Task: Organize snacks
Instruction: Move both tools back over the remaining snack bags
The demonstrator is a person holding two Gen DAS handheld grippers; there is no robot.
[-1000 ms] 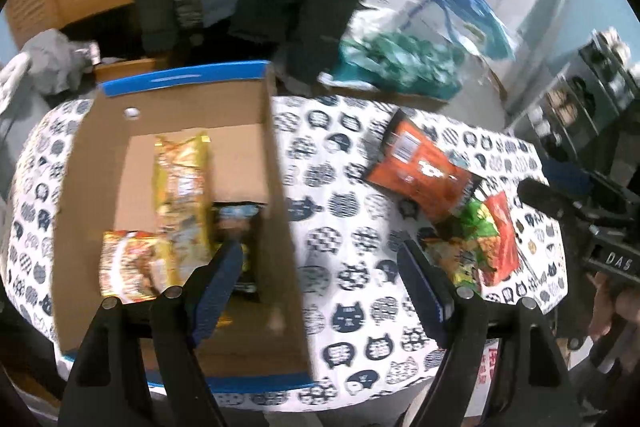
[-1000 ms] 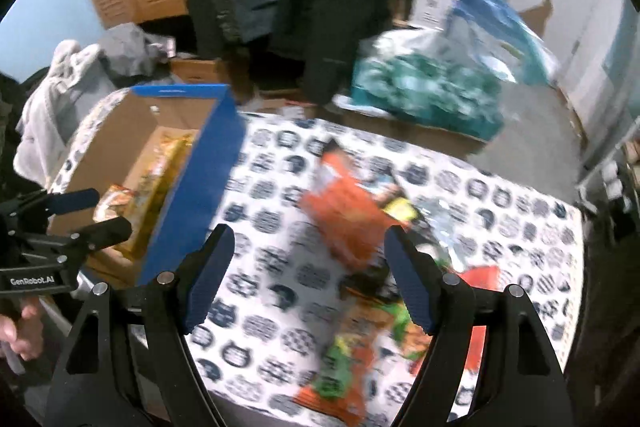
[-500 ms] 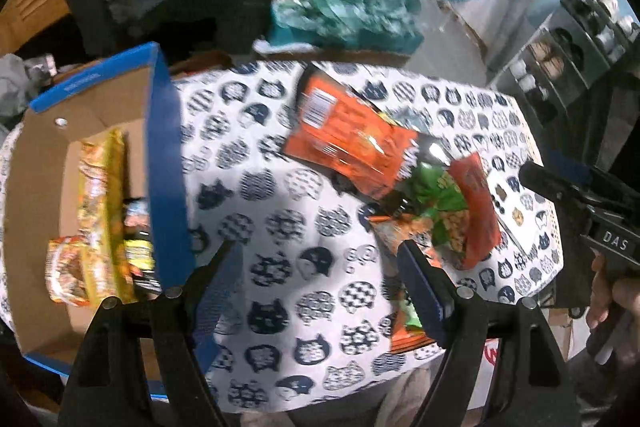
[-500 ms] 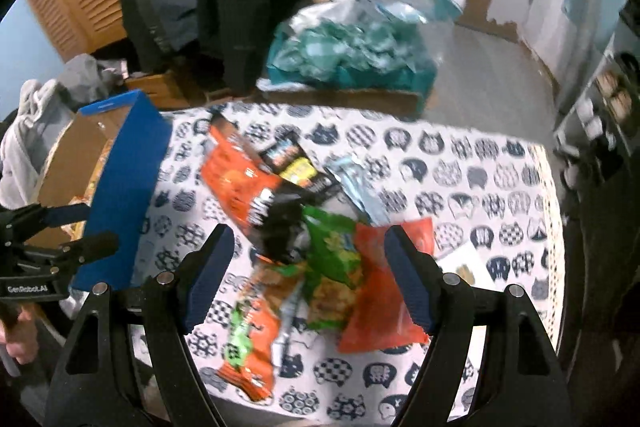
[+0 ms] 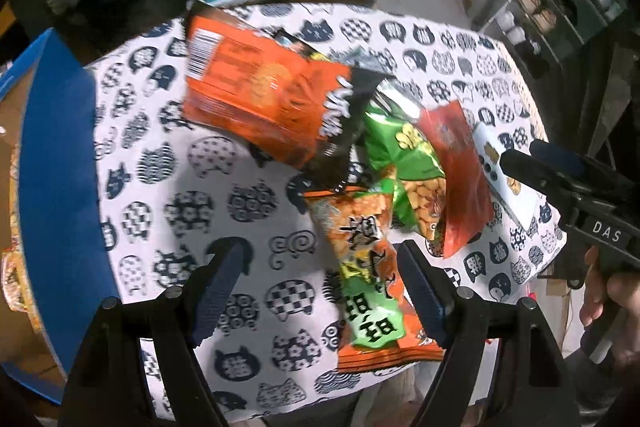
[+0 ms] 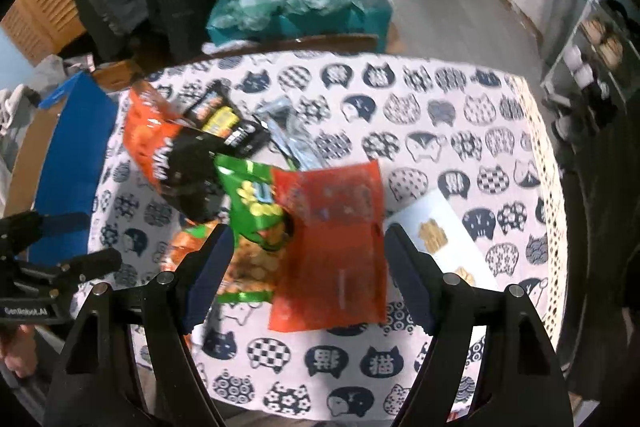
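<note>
A pile of snack bags lies on the cat-print tablecloth (image 5: 224,187): a big orange-and-black bag (image 5: 260,95), a green peanut bag (image 5: 408,163), a red bag (image 6: 340,239), and a long orange-green packet (image 5: 368,267). My left gripper (image 5: 320,291) is open and empty, its right finger beside the long packet. My right gripper (image 6: 306,271) is open and empty, hovering over the red bag. The blue-edged cardboard box (image 5: 56,187) stands at the left, holding a few packets, mostly out of view.
A white card (image 6: 444,239) lies right of the red bag. A small black packet (image 6: 224,119) and a clear wrapper (image 6: 288,135) lie behind the pile. Teal bags (image 6: 300,3) and hanging coats stand beyond the table. A shelf is at the right.
Both grippers have swung right, away from the box and over to the snack pile. The box has slid to the left edge of both views. Both stay open.
</note>
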